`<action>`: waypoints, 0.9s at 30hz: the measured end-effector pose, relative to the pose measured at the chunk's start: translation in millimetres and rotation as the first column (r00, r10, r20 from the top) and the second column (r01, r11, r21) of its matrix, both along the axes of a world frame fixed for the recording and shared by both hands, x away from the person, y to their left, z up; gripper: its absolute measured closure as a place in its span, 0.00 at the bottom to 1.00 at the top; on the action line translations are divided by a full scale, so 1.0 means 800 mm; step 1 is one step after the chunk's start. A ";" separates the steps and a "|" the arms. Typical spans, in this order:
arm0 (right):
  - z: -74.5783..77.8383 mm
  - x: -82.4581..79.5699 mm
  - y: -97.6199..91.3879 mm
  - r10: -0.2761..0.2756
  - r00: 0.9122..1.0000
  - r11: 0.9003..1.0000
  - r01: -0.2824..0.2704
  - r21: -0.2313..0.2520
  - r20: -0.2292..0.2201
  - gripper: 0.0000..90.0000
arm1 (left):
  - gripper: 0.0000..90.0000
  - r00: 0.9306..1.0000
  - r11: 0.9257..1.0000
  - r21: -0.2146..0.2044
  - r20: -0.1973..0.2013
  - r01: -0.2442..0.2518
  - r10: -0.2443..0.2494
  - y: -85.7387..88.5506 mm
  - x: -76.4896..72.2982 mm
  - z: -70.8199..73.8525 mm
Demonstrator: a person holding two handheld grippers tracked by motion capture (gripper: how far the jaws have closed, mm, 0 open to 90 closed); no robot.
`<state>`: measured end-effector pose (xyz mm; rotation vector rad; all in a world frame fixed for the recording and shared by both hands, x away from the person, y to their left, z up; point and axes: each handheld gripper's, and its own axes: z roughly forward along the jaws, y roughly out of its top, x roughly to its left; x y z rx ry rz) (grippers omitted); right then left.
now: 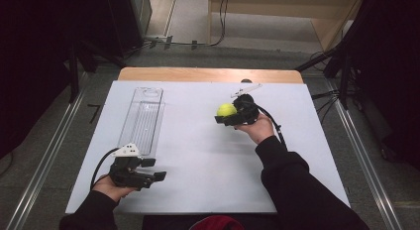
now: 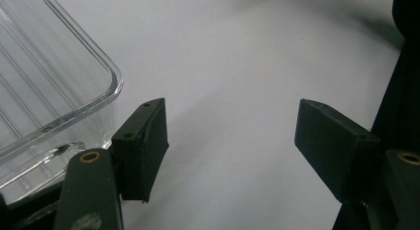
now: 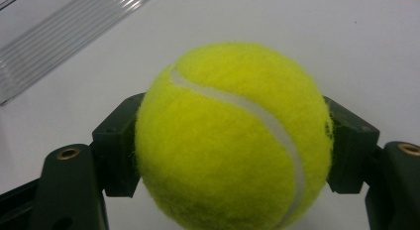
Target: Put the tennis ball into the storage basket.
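Gripping a fuzzy yellow-green tennis ball (image 3: 233, 141), the right claw (image 1: 226, 115) holds it above the white worktop (image 1: 208, 160). The left claw (image 1: 151, 169) waits wide and empty beside the long clear plastic tray (image 1: 143, 116), seemingly the ball's destination; next, it needs carrying across.

Black sleeves (image 1: 292, 185), two black claws, left claw (image 1: 151, 169), right claw (image 1: 224, 117), brass-ringed screw holes, grey three-cornered plate (image 1: 127, 149), trailing black cables (image 1: 101, 163)

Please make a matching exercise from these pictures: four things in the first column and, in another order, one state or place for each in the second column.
1. tennis ball
2. clear tray
3. left gripper
4. right gripper

a. open, nothing between the jaws
b. lies on the left part of the white table top
c. yellow, clamped between two jaws
d. shut on the ball

Pairs: 1-c, 2-b, 3-a, 4-d
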<state>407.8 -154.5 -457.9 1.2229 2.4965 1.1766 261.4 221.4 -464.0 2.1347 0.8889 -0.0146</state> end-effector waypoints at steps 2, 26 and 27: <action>0.003 -0.001 -0.001 0.003 1.000 1.000 -0.003 -0.006 0.006 0.26 | 0.33 1.000 1.000 0.000 0.000 0.000 0.000 0.000 0.000 0.000; 0.005 -0.009 0.015 0.050 0.999 0.999 -0.050 0.000 -0.014 0.26 | 0.33 1.000 1.000 0.001 0.000 0.000 0.000 0.000 0.000 0.000; 0.005 -0.009 0.016 0.054 0.998 0.999 -0.054 -0.002 -0.012 0.26 | 0.33 1.000 1.000 0.000 0.000 0.000 0.000 0.000 0.000 0.000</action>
